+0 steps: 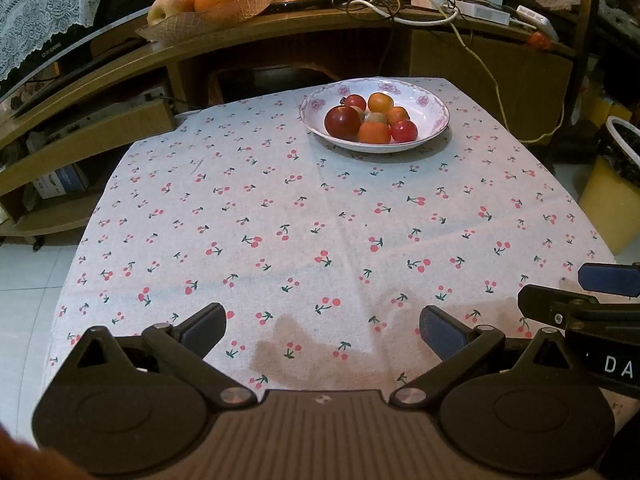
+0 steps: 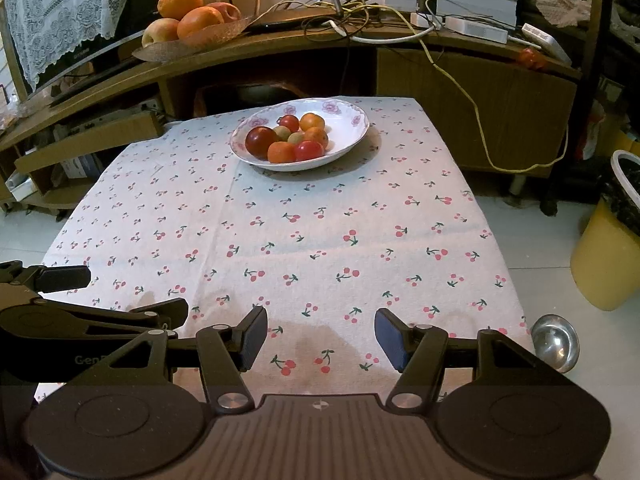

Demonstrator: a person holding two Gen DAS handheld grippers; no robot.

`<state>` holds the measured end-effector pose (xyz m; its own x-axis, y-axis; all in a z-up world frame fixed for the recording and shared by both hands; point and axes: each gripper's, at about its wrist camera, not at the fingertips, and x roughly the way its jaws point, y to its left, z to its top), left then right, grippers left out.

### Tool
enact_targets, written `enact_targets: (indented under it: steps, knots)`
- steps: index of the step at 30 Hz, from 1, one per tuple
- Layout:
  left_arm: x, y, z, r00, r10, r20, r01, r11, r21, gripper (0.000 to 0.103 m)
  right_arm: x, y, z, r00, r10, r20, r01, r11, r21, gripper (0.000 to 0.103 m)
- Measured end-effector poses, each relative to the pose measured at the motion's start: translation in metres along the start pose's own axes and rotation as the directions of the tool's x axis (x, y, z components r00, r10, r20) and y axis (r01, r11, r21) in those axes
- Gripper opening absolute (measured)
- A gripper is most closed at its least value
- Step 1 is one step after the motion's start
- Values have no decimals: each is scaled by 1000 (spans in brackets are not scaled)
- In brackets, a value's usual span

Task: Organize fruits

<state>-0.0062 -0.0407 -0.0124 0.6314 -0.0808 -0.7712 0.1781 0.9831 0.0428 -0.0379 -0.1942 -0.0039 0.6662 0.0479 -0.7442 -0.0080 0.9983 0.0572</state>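
Approaching the bowl (image 2: 352,120) calls for both grippers, left (image 1: 322,330) and right (image 2: 320,336), staying wide apart and empty; target one fruit (image 2: 309,150) from above.

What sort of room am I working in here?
Probably a home living room: a table under a cherry-print cloth, a floral fruit plate, and a wooden TV cabinet with tangled cables.

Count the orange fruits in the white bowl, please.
3: one at the front, one at the back, one on the right. The pile may hide others.
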Motion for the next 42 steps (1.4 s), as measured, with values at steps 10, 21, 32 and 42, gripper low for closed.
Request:
enact_targets:
  steps: [10, 21, 32, 42]
  knots:
    - [0, 0, 0, 1000, 5, -4, -5, 1000, -1, 103, -1, 3, -1, 1000, 1, -1, -1, 1000, -7, 62]
    - [-1, 1, -1, 1000, 6, -3, -6, 1000, -1, 103, -1, 3, -1, 1000, 0, -1, 0, 1000, -7, 62]
    - [-4, 2, -2, 1000, 10, 1, -10, 1000, 1, 103, -1, 3, -1, 1000, 0, -1, 0, 1000, -7, 62]
    - [-5, -1, -1, 1000, 22, 11, -22, 1000, 3, 103, -1, 5, -1, 1000, 1, 2, -1, 1000, -7, 62]
